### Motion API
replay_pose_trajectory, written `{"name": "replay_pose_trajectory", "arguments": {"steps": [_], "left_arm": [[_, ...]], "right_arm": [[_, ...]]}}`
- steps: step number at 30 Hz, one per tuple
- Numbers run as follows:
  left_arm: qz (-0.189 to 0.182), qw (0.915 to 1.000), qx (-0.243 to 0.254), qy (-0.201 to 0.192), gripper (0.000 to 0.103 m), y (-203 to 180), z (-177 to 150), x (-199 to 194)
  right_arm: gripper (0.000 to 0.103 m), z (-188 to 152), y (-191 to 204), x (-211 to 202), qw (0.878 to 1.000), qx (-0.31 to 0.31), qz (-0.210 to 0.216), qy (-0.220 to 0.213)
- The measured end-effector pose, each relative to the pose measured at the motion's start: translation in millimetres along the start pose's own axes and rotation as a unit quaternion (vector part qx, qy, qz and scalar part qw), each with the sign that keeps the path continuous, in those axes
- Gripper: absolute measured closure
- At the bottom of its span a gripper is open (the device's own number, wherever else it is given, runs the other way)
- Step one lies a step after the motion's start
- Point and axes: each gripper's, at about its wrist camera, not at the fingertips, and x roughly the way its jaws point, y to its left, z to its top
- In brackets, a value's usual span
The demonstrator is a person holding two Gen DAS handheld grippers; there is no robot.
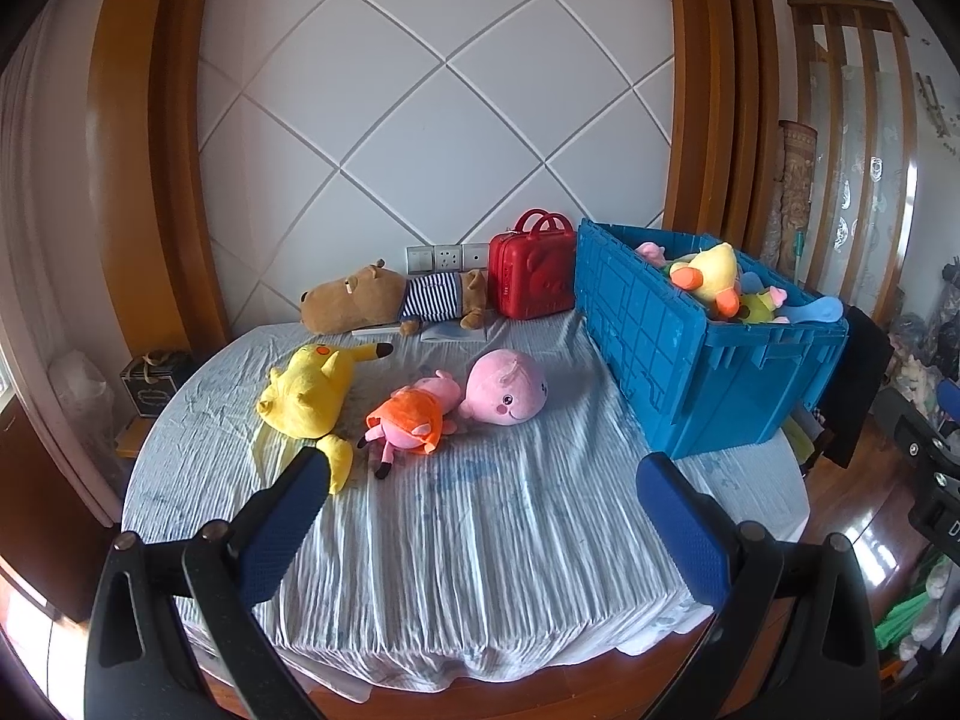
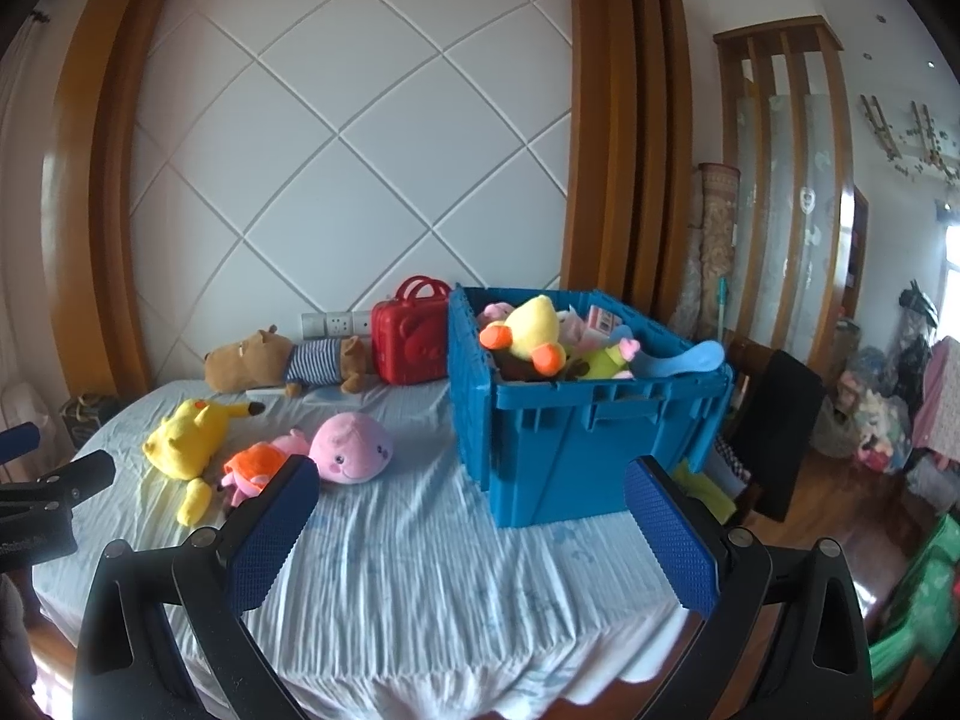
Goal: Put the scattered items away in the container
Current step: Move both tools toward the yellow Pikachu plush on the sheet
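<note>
A blue crate (image 1: 672, 360) (image 2: 540, 438) stands on the right of the cloth-covered table and holds several plush toys, with a yellow duck (image 1: 711, 276) (image 2: 531, 327) on top. On the cloth lie a yellow Pikachu plush (image 1: 309, 390) (image 2: 183, 438), a pink pig plush in an orange dress (image 1: 411, 420) (image 2: 258, 468), a round pink plush (image 1: 507, 387) (image 2: 354, 447) and a brown capybara plush in a striped shirt (image 1: 384, 297) (image 2: 282, 360). My left gripper (image 1: 483, 462) is open and empty above the near cloth. My right gripper (image 2: 471, 471) is open and empty, near the crate.
A red toy suitcase (image 1: 531, 276) (image 2: 411, 339) stands against the wall beside the crate. The table (image 1: 480, 570) has a rounded front edge. A dark chair (image 2: 774, 414) sits right of the crate. The left gripper's body (image 2: 48, 498) shows at the right view's left edge.
</note>
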Motion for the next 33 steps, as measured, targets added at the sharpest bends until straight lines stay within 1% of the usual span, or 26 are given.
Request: {"name": "replay_pose_trajectory", "arguments": {"steps": [12,19,26,33], "left_arm": [[-0.008,0.9999,-0.004,0.005,0.000,6,-1,10],[-0.009,0.9999,-0.007,0.009,0.000,16,-3,15],[-0.007,0.9999,-0.007,0.012,0.000,36,-5,19],[0.000,0.9998,-0.010,0.018,0.000,70,-9,27]], "right_arm": [[0.000,2,4,7,1.000,0.000,-0.003,0.004],[0.000,2,12,12,1.000,0.000,-0.002,0.010],[0.000,-1,36,18,1.000,-0.004,0.006,0.018],[0.000,-4,72,28,0.999,-0.008,0.017,0.028]]}}
